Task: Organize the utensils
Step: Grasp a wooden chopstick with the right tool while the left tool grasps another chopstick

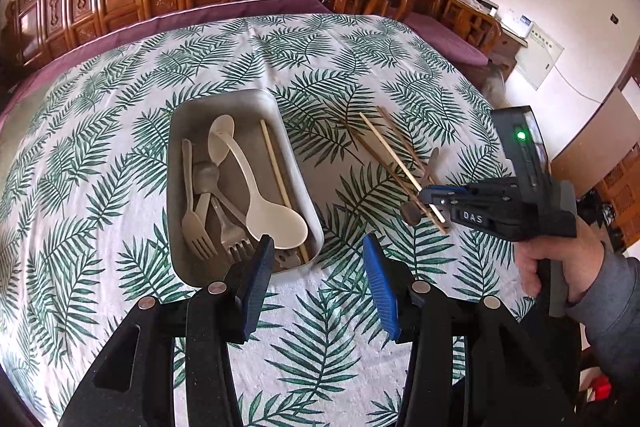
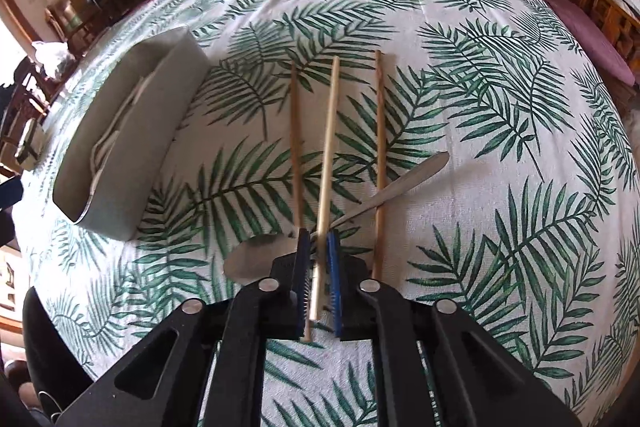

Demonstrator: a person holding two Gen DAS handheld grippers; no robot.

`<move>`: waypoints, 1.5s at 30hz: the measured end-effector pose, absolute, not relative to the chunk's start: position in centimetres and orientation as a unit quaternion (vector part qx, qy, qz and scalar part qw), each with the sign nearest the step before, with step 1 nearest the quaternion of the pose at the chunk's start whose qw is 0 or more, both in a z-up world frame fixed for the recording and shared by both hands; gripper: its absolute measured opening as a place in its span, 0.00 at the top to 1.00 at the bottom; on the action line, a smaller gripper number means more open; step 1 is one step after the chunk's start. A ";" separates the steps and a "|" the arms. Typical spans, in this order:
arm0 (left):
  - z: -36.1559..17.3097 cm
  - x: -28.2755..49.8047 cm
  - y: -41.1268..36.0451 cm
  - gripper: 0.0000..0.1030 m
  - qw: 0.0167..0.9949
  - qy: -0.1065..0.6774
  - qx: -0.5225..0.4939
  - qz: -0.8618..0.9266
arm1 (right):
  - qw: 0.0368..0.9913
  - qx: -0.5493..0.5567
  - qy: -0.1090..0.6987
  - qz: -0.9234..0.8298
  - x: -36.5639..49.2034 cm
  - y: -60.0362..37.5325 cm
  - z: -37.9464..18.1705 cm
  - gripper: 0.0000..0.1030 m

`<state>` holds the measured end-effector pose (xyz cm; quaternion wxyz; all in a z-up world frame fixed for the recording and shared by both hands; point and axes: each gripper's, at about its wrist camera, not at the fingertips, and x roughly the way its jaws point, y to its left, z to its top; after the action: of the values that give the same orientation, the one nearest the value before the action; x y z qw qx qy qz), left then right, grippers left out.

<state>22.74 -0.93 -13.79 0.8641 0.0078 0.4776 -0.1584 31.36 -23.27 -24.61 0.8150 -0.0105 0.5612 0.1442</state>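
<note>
Left wrist view alone shows utensils inside the tray (image 1: 298,183), left tongs (image 1: 318,247) wide; right tongs (image 2: 318,241) pinch a chopstick (image 2: 329,147).

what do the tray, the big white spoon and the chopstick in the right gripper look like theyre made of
Tray: likely brushed metal, with a dull grey, softly reflective wall.
Big white spoon: probably plastic or melamine, uniform cream with a smooth satin surface.
Chopstick in the right gripper: seemingly bamboo or pale wood, matte tan, unpainted.

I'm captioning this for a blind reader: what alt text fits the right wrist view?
The right claw is shut on a pale chopstick, between two darker chopsticks lying on the palm-leaf tablecloth. A metal spoon lies across beneath; a grey tray sits left.
</note>
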 end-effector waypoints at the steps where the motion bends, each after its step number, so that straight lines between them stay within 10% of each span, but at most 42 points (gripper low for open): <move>1: -13.8 22.7 -1.0 0.57 0.864 0.478 0.008 -0.159 | 0.815 -0.010 0.561 0.145 31.4 -23.3 -24.7 0.91; 45: -22.0 31.5 -15.1 0.67 0.808 0.568 0.021 -0.153 | 0.847 0.008 0.514 0.137 25.7 -32.1 -22.6 0.94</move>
<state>31.49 -15.05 -22.01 0.8082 0.0212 0.5682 -0.1532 25.71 -32.12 -22.64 0.8467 0.0083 0.5139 0.1374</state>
